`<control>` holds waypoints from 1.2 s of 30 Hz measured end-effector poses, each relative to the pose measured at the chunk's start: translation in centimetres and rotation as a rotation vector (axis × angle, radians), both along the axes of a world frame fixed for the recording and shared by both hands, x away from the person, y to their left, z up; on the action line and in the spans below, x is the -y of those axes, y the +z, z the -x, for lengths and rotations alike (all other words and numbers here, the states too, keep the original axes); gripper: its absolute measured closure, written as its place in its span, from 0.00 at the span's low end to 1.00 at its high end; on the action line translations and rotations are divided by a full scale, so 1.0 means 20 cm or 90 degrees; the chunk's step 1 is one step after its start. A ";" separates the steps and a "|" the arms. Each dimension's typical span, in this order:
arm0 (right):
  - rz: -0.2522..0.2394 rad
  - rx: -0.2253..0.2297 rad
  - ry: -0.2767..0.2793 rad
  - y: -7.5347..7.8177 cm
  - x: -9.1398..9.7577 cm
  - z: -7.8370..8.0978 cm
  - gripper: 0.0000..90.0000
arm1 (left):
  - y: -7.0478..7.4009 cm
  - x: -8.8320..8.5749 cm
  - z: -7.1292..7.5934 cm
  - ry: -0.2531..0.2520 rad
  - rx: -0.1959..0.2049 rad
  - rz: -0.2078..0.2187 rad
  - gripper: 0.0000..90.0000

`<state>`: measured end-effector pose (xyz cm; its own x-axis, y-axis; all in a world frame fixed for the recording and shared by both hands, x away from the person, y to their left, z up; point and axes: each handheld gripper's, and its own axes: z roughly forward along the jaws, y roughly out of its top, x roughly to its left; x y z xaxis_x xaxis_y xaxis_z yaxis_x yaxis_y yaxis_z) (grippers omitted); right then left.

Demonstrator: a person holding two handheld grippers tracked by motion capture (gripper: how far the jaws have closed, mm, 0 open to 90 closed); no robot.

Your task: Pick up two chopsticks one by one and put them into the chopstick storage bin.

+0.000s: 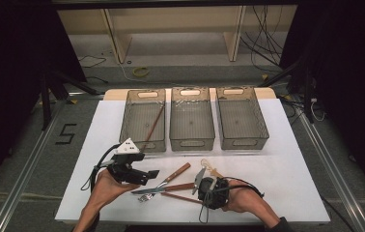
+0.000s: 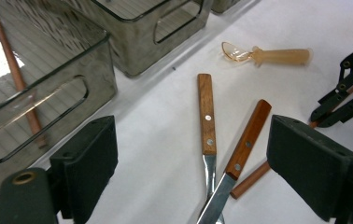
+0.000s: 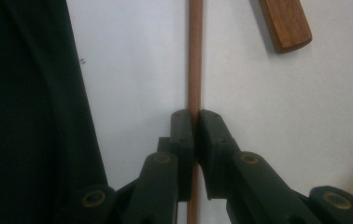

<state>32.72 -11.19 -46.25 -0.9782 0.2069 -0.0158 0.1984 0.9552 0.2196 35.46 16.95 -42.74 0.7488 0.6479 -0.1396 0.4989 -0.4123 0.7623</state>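
Two grippers are held over a white table (image 1: 287,159), each in one hand entering from the near edge. The right gripper (image 3: 195,122) is lowered onto the sheet near the front edge, and its jaws are clenched on a thin wooden chopstick (image 3: 194,56), which runs straight between the pads and on beyond them across the white surface. In the high view the right gripper (image 1: 201,178) is seen at the right end of a small cluster of utensils. The left gripper (image 2: 191,158) is held just above the table with its jaws released and wide apart; nothing is pressed by the pads, and the cluster lies ahead between them. In the high view the left gripper (image 1: 147,175) is pointed toward the right.

Three clear plastic bins are set side by side across the far half of the table. In the left bin (image 1: 131,126) a second chopstick (image 1: 154,123) is laid diagonally. No contents can be made out in the middle bin (image 1: 175,128) or the right bin (image 1: 260,124).

Between the grippers, two wooden-handled utensils are crossed: one handle (image 2: 207,114) is overlapped near the blade by the other handle (image 2: 249,138). A translucent amber spoon (image 2: 268,55) is placed just beyond them, apart from both. Open table is left between the utensils and the bins.
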 end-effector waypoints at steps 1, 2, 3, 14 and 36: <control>0.000 0.000 0.001 0.00 0.00 0.00 0.95 | 0.00 0.00 0.00 -0.004 0.001 -0.003 0.18; 0.000 0.000 0.000 0.00 0.00 0.00 0.95 | 0.00 0.01 0.00 -0.007 -0.002 -0.005 0.18; 0.001 -0.001 0.008 0.00 0.00 0.00 0.95 | -0.01 0.01 0.01 -0.011 -0.003 -0.006 0.18; -0.021 -0.003 0.012 0.05 0.03 0.00 0.95 | -0.02 0.08 0.03 -0.061 -0.019 -0.021 0.19; -0.054 0.019 0.028 0.17 0.05 0.02 0.95 | -0.06 0.34 0.11 -0.224 -0.047 -0.129 0.28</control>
